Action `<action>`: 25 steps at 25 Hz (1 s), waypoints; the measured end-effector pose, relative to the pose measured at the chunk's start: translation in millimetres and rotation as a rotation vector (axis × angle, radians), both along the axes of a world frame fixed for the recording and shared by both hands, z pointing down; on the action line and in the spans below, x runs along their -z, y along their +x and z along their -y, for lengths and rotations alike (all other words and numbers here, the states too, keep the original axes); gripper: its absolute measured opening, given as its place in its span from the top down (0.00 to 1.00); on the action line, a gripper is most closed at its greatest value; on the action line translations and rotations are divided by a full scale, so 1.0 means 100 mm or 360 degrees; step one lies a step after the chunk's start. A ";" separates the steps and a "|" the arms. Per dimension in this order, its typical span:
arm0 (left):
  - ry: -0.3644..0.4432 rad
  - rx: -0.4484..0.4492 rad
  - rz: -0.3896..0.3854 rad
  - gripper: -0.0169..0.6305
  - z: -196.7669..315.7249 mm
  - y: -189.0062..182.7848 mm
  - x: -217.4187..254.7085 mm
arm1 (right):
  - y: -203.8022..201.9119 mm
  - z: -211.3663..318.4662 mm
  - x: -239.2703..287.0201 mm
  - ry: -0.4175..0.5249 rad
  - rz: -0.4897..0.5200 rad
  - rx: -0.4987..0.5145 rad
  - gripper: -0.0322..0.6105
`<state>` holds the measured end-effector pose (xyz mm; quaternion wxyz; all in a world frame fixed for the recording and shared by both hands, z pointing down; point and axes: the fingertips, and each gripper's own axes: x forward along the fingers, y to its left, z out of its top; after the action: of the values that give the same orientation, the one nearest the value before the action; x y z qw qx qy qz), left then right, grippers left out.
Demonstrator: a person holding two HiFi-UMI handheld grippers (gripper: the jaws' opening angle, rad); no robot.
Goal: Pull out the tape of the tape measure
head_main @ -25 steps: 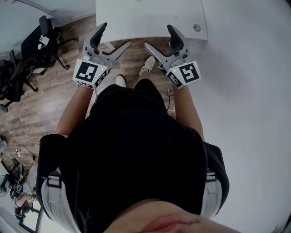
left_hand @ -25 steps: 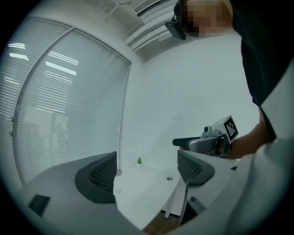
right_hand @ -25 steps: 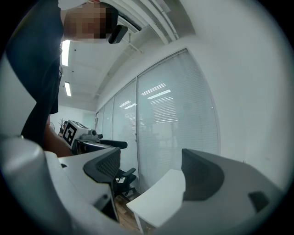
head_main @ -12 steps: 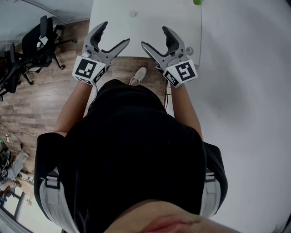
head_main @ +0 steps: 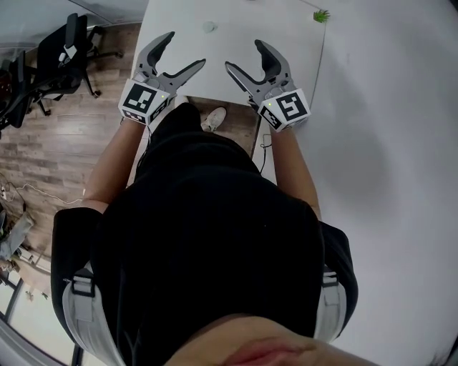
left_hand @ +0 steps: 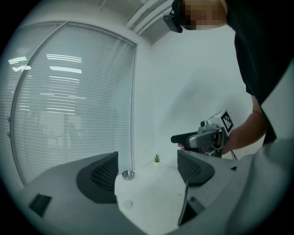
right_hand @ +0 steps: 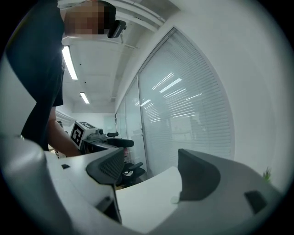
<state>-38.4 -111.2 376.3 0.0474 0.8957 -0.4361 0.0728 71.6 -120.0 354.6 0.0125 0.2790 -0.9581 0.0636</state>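
No tape measure shows in any view. I hold both grippers side by side over the near edge of a white table (head_main: 236, 21). My left gripper (head_main: 184, 50) is open with nothing between its jaws; its own view looks across the table top (left_hand: 151, 193). My right gripper (head_main: 244, 56) is open too, its jaws closing slowly on nothing. In the left gripper view the right gripper (left_hand: 202, 137) hangs at the right. The left gripper (right_hand: 98, 137) shows at the left of the right gripper view.
On the table stand a small green plant (head_main: 320, 15) at the far right corner, a round metal cap (left_hand: 128, 174) and a flat white disc (left_hand: 127, 205). Black office chairs (head_main: 61, 57) stand on the wood floor at the left. Window blinds (left_hand: 69, 101) run behind the table.
The head view has moved forward, so more of the table shows and the plant has come into sight. Both grippers now reach over the table's near edge.
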 end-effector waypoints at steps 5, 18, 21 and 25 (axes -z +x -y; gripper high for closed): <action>0.0019 -0.0061 0.0011 0.33 0.37 0.00 -0.17 | -0.10 0.28 -0.19 -0.0024 -0.0032 0.0023 0.40; -0.0061 -0.0312 0.0179 0.35 1.06 0.07 -0.91 | -0.10 0.89 -1.03 -0.0209 -0.0175 -0.0028 0.44; -0.0122 -0.0331 0.0235 0.35 1.24 -0.08 -1.20 | -0.24 1.05 -1.30 -0.0257 -0.0225 -0.0023 0.44; -0.0202 -0.0382 0.0260 0.36 1.32 -0.13 -1.50 | -0.28 1.13 -1.55 -0.0305 -0.0271 -0.0029 0.46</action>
<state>-51.4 -243.3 526.5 0.0592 0.9277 -0.3228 0.1778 43.4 -232.6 510.1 0.1198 0.2895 -0.9406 0.1311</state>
